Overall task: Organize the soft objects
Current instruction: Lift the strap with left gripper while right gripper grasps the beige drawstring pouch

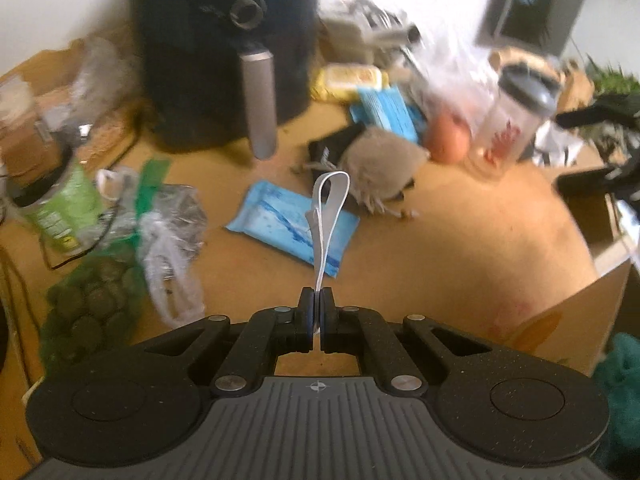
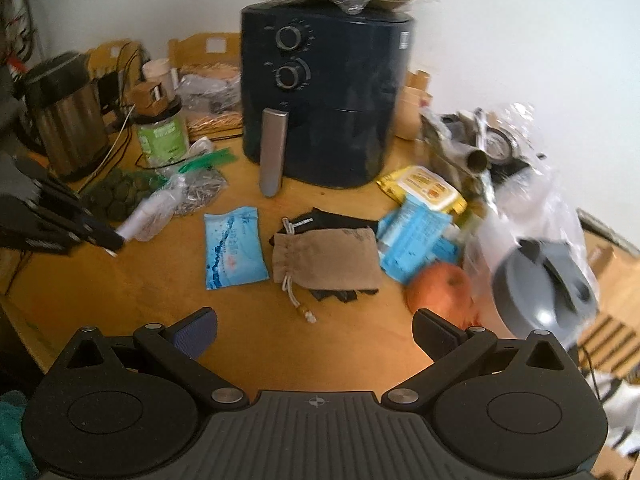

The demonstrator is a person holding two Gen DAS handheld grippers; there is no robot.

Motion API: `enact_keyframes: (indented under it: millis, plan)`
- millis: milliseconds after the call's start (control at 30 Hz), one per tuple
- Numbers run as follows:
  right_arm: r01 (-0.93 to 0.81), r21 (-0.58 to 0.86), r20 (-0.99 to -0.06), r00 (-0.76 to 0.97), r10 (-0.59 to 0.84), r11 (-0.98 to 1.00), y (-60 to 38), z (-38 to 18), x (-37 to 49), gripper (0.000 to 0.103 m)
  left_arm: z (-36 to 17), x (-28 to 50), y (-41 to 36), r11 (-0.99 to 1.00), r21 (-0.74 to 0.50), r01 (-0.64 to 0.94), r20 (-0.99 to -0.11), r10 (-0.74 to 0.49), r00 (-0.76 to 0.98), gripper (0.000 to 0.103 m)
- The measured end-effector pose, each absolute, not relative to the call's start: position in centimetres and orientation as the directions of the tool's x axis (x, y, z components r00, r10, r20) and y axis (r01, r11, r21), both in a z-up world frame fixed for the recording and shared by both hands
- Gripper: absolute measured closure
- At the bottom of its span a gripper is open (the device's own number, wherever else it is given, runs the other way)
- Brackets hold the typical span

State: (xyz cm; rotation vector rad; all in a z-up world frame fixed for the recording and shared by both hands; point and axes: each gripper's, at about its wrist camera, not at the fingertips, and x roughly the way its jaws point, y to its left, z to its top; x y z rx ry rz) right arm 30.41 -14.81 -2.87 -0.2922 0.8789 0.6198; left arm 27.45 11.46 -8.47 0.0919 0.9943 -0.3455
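My left gripper (image 1: 316, 312) has its fingers clamped on a white strap (image 1: 329, 216), lifted above the worktop (image 1: 460, 240) for carrying. My right gripper (image 2: 315, 330) hangs with fingers spread, probably for the tan pouch (image 2: 326, 258) mid-worktop.

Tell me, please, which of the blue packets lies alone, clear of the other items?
The blue wet-wipe packet left of the tan drawstring pouch; the other blue packet sits in the right-hand clutter.

A: What lies mid-tabletop (image 2: 132, 300)?

B: A tan drawstring fabric pouch (image 2: 326, 258) resting on a black folded cloth (image 2: 340, 220), with a light-blue soft wipes packet (image 2: 234, 248) just beside it on the left.

A: And the right tool (image 2: 316, 334)?

B: Its fingers (image 2: 196, 334) are spread wide above bare wood, holding nothing. Behind stands a dark navy air fryer (image 2: 326, 92); an orange apple (image 2: 440, 286) lies at right.
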Motion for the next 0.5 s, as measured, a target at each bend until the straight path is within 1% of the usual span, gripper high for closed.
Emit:
enact_keyframes:
  millis: [333, 400, 500]
  plan:
    - [-0.712, 0.006, -0.811, 0.408, 0.420, 0.703, -10.6, -7.2, 33.6, 0.001, -4.2, 23.2, 14.2, 0.972, -0.139, 0.188, -0.767, -0.225, 0.601, 0.100]
    - [-0.729, 0.002, -0.815, 0.395, 0.423, 0.684, -9.5, -8.1, 34.1, 0.008, -3.8, 22.4, 14.6, 0.976, -0.146, 0.164, -0.759, -0.217, 0.614, 0.100]
    - [-0.757, -0.004, -0.827, 0.370, 0.423, 0.653, -7.9, -9.8, 34.8, 0.013, -3.1, 21.1, 15.4, 0.978, -0.165, 0.126, -0.748, -0.207, 0.630, 0.100]
